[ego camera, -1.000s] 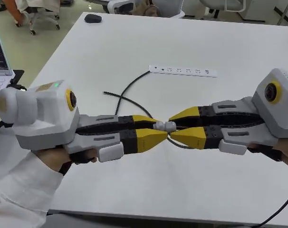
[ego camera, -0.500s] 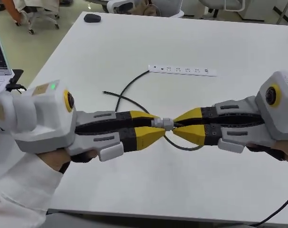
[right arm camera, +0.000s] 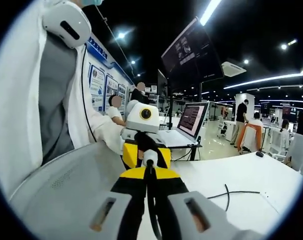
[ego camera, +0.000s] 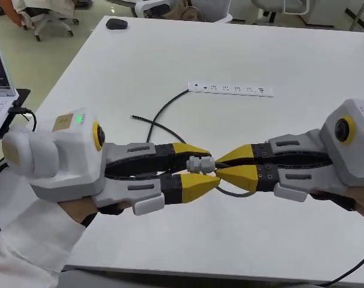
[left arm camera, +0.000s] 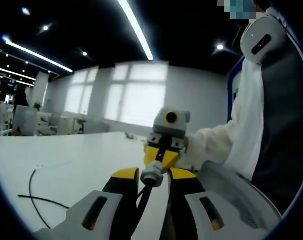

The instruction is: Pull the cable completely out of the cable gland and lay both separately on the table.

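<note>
left claw (ego camera: 209, 167) clenched on cable gland (ego camera: 199, 162), above counter (ego camera: 278, 54) | right claw (ego camera: 223, 167) clamped on cable (ego camera: 161, 127) just beside gland, tips nearly touching | gland axis runs claw-to-claw: pull straight apart | cable not yet out

left claw (ego camera: 208, 167) grips gland (ego camera: 199, 162); right claw (ego camera: 220, 168), cable (ego camera: 233, 194)

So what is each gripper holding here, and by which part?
The left gripper clamps the gland by its body. The right gripper pinches the cable right beside the gland.
</note>
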A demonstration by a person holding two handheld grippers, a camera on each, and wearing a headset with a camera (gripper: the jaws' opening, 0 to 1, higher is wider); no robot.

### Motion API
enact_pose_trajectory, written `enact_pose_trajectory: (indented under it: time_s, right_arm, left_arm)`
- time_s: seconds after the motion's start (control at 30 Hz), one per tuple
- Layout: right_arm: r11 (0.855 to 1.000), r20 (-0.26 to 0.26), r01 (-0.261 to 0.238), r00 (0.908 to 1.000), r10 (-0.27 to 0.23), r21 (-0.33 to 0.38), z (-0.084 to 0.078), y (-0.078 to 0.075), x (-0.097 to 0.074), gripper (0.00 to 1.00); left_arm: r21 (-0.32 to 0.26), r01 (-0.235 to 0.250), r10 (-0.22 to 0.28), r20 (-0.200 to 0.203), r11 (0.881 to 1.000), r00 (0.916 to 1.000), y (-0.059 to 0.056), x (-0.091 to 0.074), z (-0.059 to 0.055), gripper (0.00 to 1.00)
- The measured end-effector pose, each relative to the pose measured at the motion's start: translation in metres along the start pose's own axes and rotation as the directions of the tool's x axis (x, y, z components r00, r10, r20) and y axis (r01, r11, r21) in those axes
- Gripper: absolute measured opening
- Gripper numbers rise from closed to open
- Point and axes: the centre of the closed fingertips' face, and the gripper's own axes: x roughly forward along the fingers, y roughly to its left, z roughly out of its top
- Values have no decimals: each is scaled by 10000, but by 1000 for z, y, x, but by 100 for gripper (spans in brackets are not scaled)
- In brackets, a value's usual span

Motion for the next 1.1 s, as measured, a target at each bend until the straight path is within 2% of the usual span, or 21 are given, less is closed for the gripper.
enact_pose_trajectory:
  time_s: [0.03, 0.1, 0.17, 0.3, 0.37, 0.57, 0.77, 0.97, 1.1]
  right_arm:
    - [10000, 15, -32, 10000, 32, 23, 1, 1, 0, 2]
    - [9999, 142, -95, 9999, 94, 56, 4, 2, -1, 2]
    - [9997, 222, -92, 9997, 87, 209, 6, 3, -2, 2]
    - [9994, 74, 63, 10000, -65, 340, 4, 1, -2, 3]
    - [9988, -162, 74, 9998, -67, 480, 1, 0, -1, 3]
    - [9979, -343, 128, 9994, -107, 629, -4, -1, 1, 3]
    - [9996, -822, 124, 9966, -103, 255, -12, 0, 0, 3]
    - [9988, -1297, 469, 9905, -452, 108, -24, -6, -11, 3]
    - [9985, -1573, 542, 9861, -529, 41, -32, -7, -17, 3]
  left_arm:
    - [32, 146, -146, 29, 9999, 9999, -2, -1, 0, 19]
    - [-12, 202, -201, 186, 9998, 9996, -4, -1, 3, 18]
    - [-318, 312, -302, 303, 9990, 9991, -6, -1, 6, 18]
    - [-338, 212, -204, 246, 9992, 9995, -4, -1, 5, 17]
    - [-166, 121, -119, 134, 9998, 9998, -3, 0, 3, 17]
    - [-47, -69, 69, -20, 10000, 10000, 1, -2, 1, 17]
    - [-38, -120, 120, -162, 9999, 9998, 1, -2, -1, 17]
    - [-137, -358, 358, 56, 9993, 9993, 7, -6, 4, 17]
    - [-106, -384, 384, 13, 9992, 9993, 8, -6, 3, 17]
